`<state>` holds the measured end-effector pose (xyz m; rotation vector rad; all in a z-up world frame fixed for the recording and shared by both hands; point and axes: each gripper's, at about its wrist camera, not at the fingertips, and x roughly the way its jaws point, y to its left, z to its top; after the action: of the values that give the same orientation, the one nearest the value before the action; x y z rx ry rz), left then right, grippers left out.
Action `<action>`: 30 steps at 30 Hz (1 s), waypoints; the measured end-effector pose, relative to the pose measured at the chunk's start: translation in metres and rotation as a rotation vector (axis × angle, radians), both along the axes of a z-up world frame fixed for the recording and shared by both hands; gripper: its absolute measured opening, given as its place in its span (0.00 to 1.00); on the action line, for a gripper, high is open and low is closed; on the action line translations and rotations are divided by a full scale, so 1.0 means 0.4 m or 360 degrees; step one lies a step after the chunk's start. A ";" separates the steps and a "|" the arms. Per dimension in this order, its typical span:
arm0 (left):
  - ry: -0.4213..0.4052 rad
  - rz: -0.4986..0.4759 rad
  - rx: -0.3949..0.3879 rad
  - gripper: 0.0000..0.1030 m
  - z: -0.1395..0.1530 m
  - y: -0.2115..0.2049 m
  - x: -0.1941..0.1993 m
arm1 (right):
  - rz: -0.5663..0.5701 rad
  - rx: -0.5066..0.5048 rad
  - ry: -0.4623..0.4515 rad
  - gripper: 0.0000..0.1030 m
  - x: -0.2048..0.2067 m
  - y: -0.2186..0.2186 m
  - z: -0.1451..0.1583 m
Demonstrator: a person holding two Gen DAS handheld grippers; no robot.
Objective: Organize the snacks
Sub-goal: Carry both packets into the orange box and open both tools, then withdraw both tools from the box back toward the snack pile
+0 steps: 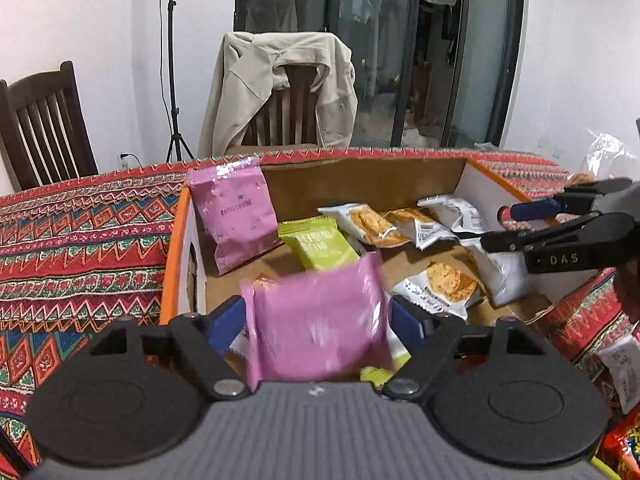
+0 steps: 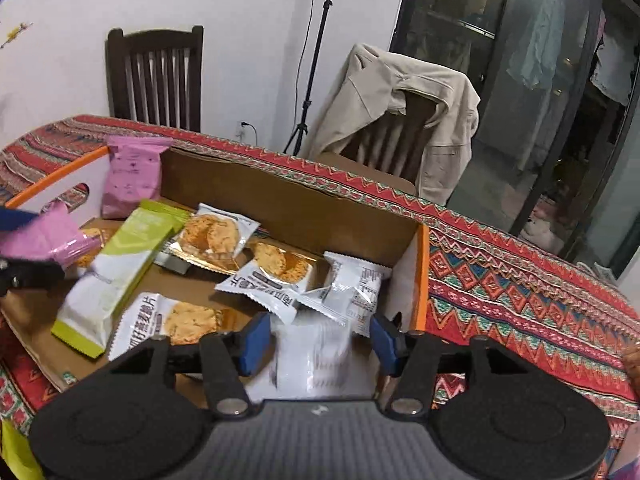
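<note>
A cardboard box (image 1: 360, 188) with orange rims stands on the table and holds several snack packets. My left gripper (image 1: 316, 320) hangs over its near left side, open. A blurred pink packet (image 1: 316, 332) sits loose between its blue pads. A second pink packet (image 1: 232, 216) leans in the far left corner, beside a green packet (image 1: 320, 248). My right gripper (image 2: 322, 340) is over the box's right end (image 2: 420, 280), open, with a blurred white packet (image 2: 312, 356) free between its fingers. White cookie packets (image 2: 276, 272) lie below it.
A patterned red tablecloth (image 1: 80, 240) covers the table around the box. More snack packets (image 1: 620, 372) lie on the cloth at the right. Behind the table are a dark wooden chair (image 1: 40, 124), a chair draped with a beige jacket (image 1: 280, 92), and a tripod stand (image 1: 174, 80).
</note>
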<state>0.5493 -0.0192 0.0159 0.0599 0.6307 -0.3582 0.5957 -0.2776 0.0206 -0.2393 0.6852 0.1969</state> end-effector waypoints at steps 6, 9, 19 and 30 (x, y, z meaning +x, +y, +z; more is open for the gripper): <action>-0.0040 0.0058 -0.0070 0.81 0.067 0.036 -0.032 | 0.0006 0.0044 -0.0067 0.64 -0.033 -0.007 0.032; -0.0090 0.0076 -0.0079 0.83 0.117 0.056 -0.080 | 0.0025 0.0069 -0.0131 0.64 -0.079 -0.015 0.088; -0.0322 0.0060 -0.0146 0.94 0.239 0.093 -0.411 | 0.0068 0.0139 -0.0384 0.77 -0.377 -0.065 0.278; -0.0307 0.0177 -0.0252 1.00 0.142 0.061 -0.749 | 0.0067 0.0261 -0.0455 0.87 -0.781 -0.116 0.228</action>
<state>0.2497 0.0053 0.0726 -0.0907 0.4113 -0.2893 0.2834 -0.3239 0.1119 -0.1215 0.3781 0.2522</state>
